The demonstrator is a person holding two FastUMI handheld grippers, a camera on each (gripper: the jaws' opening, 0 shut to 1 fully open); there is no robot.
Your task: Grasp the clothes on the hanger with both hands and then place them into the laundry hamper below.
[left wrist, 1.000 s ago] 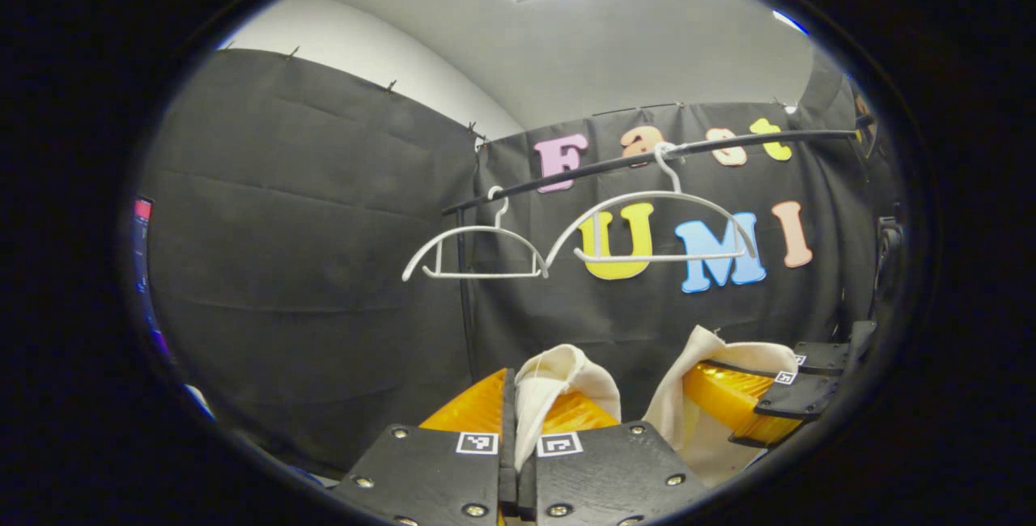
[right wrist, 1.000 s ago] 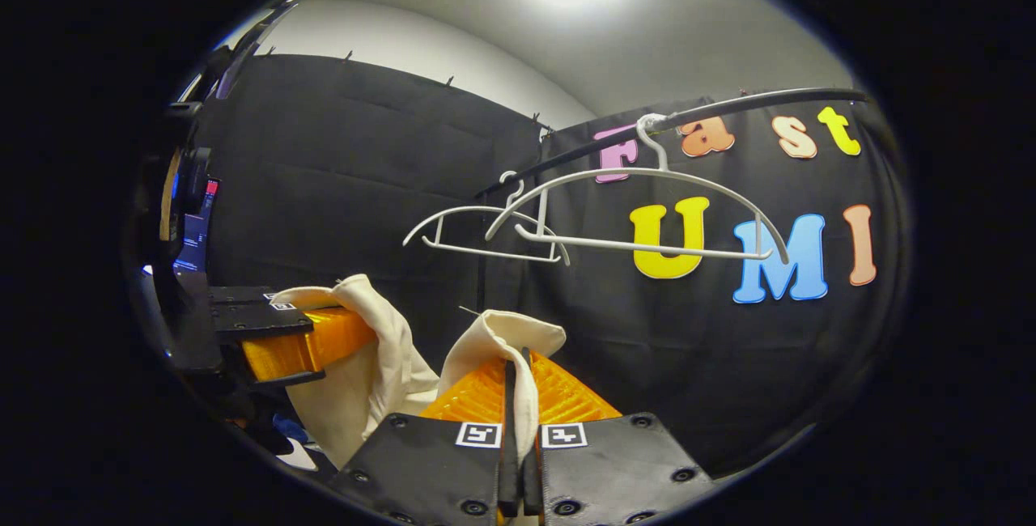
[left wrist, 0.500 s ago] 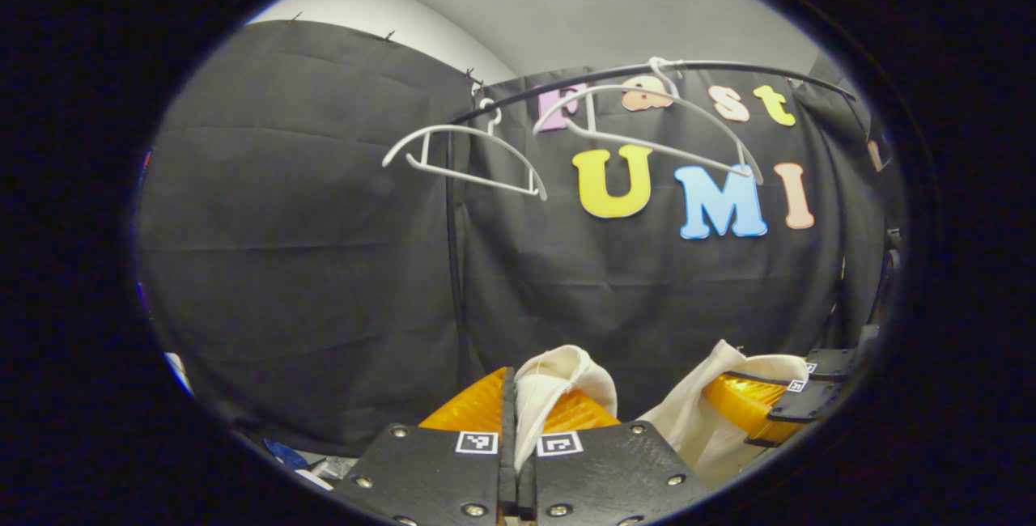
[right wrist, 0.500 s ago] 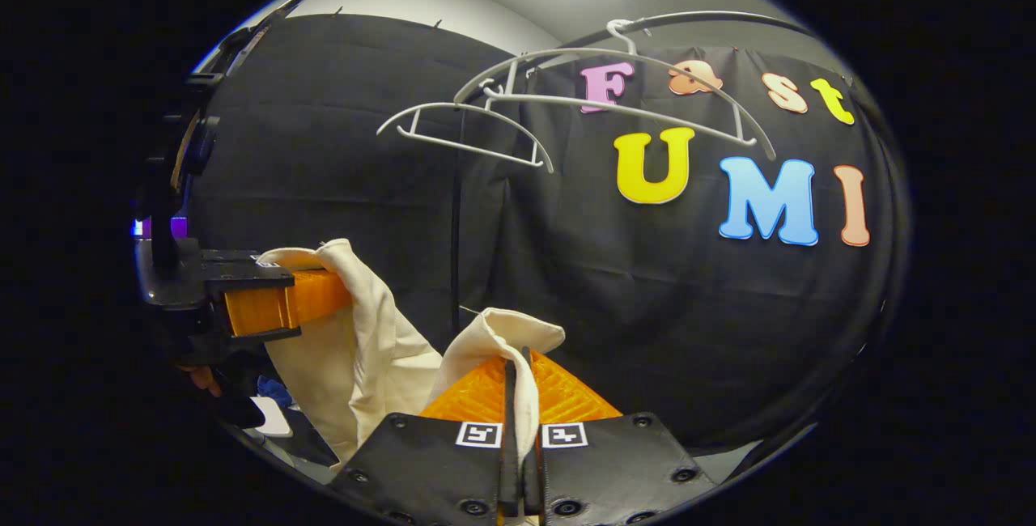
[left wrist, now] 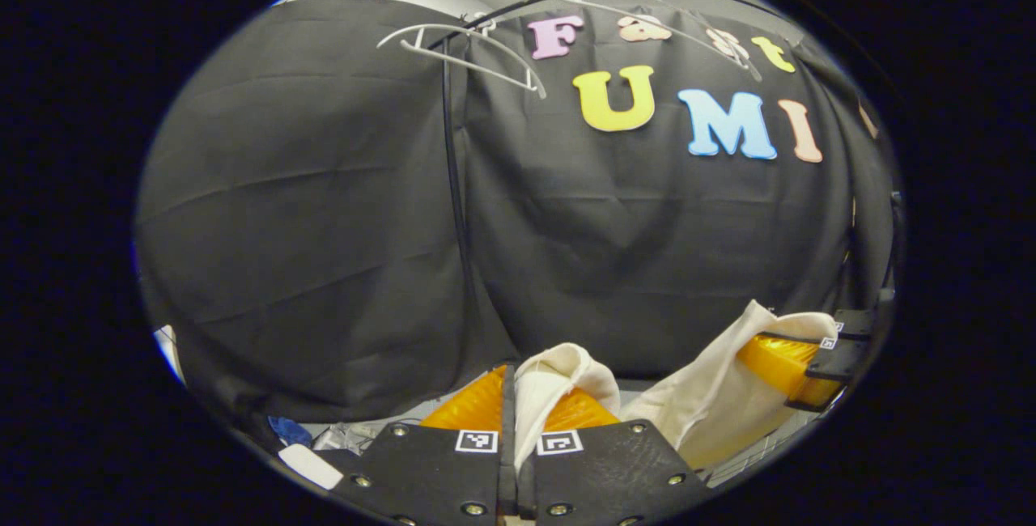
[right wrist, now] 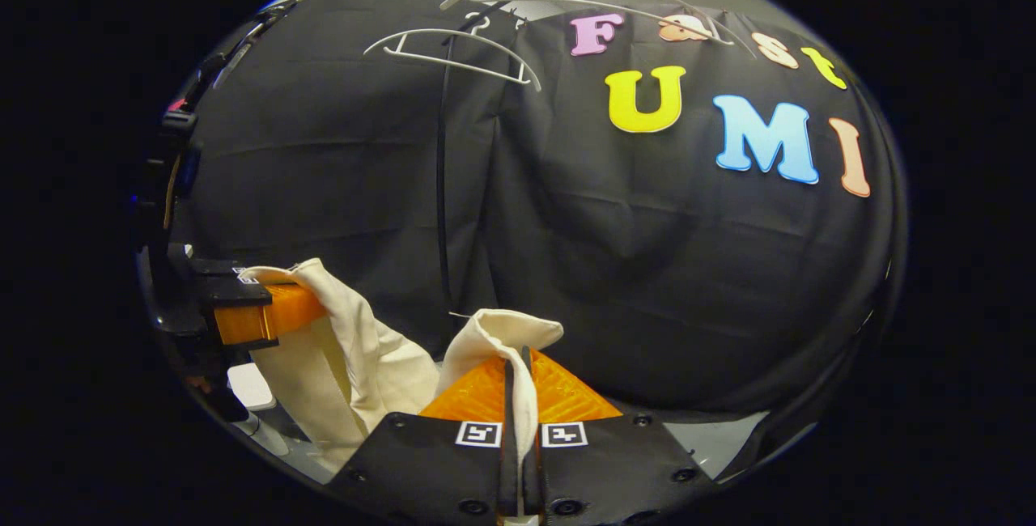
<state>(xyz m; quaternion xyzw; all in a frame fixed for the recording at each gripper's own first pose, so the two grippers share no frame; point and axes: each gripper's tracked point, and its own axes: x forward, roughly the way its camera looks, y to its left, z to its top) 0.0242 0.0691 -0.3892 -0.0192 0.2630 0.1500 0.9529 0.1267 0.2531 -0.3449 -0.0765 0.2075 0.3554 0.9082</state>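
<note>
Cream garment, slung between your two tools low before the black wall. Your left tool is closed on one fold of it; your right tool is clamped on another fold. Two bare white hangers hang on the rail well above.

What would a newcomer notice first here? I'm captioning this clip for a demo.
The cream garment stretched between both tongs, low in each view: the left tongs and the right tongs each pinch a fold. High up, two bare white hangers hang on the black rail.
</note>
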